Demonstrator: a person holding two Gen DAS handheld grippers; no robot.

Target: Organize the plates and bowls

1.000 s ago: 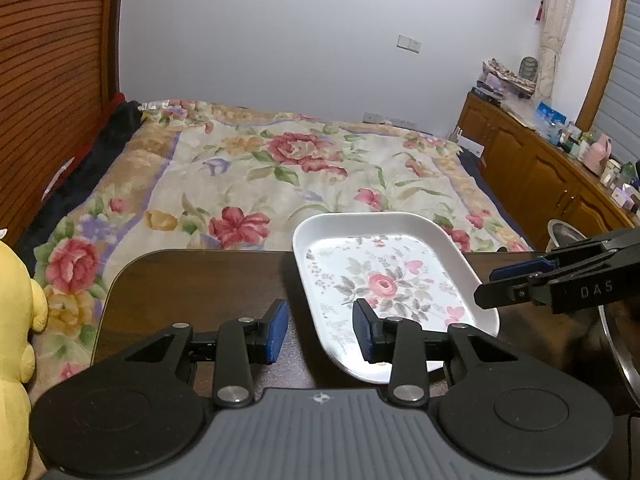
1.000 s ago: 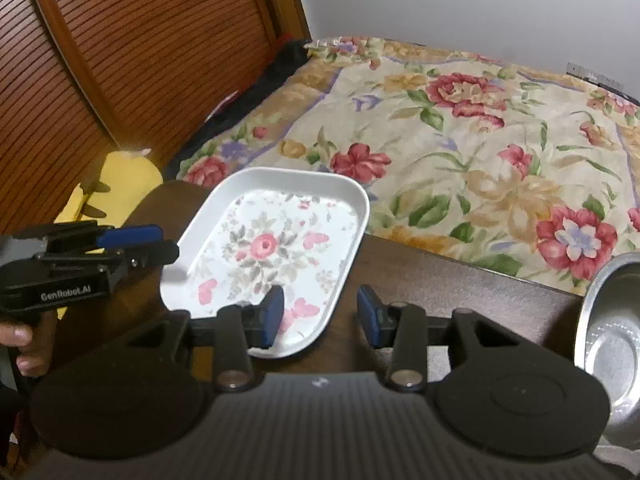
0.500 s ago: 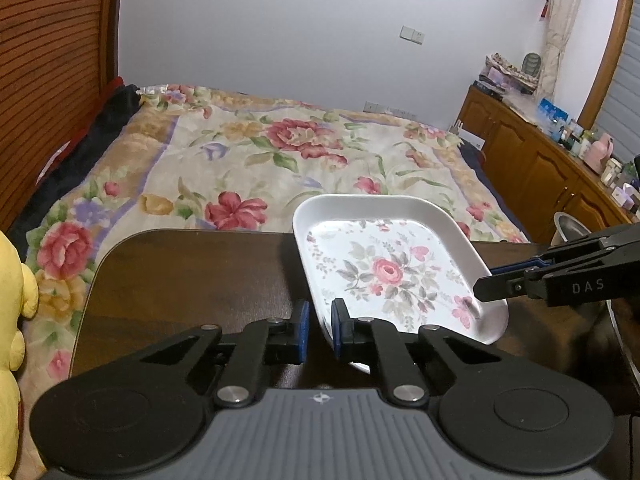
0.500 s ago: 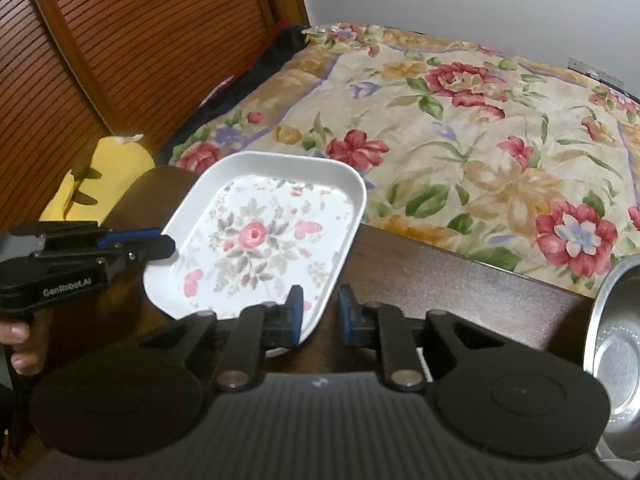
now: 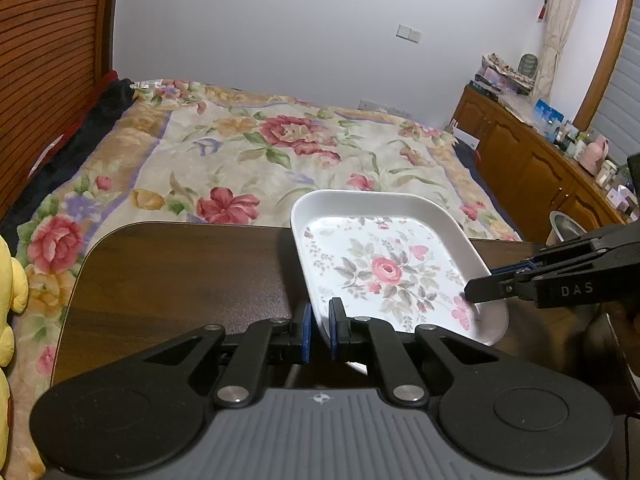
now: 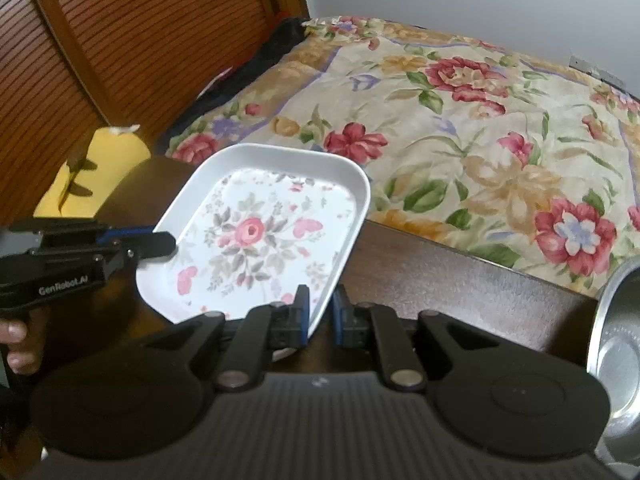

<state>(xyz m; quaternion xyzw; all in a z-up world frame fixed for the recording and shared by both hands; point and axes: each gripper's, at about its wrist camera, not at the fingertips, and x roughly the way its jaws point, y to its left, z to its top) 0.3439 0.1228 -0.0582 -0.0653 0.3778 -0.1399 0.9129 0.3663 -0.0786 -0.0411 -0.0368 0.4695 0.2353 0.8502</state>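
Observation:
A white rectangular plate (image 5: 384, 264) with a pink rose pattern sits over the dark wooden table (image 5: 180, 272). My left gripper (image 5: 319, 334) is shut on its near left rim, the blue pads pinching the edge. My right gripper (image 6: 320, 318) is shut on the opposite long rim of the plate (image 6: 256, 240). Each gripper shows in the other's view: the right gripper (image 5: 480, 286) at the plate's right side, the left gripper (image 6: 160, 244) at its left corner. I cannot tell whether the plate rests on the table or hangs just above it. A steel bowl (image 6: 616, 352) stands at the table's right end.
A bed with a floral quilt (image 5: 260, 152) lies right behind the table. A yellow plush toy (image 5: 10, 280) is at the left, beside a slatted wooden door (image 6: 100, 40). A wooden cabinet (image 5: 532, 164) with clutter on top runs along the right. A hand (image 6: 18, 344) holds the left gripper.
Both grippers went from open to shut, closing on opposite rims of the plate. The plate has shifted slightly and now looks tilted.

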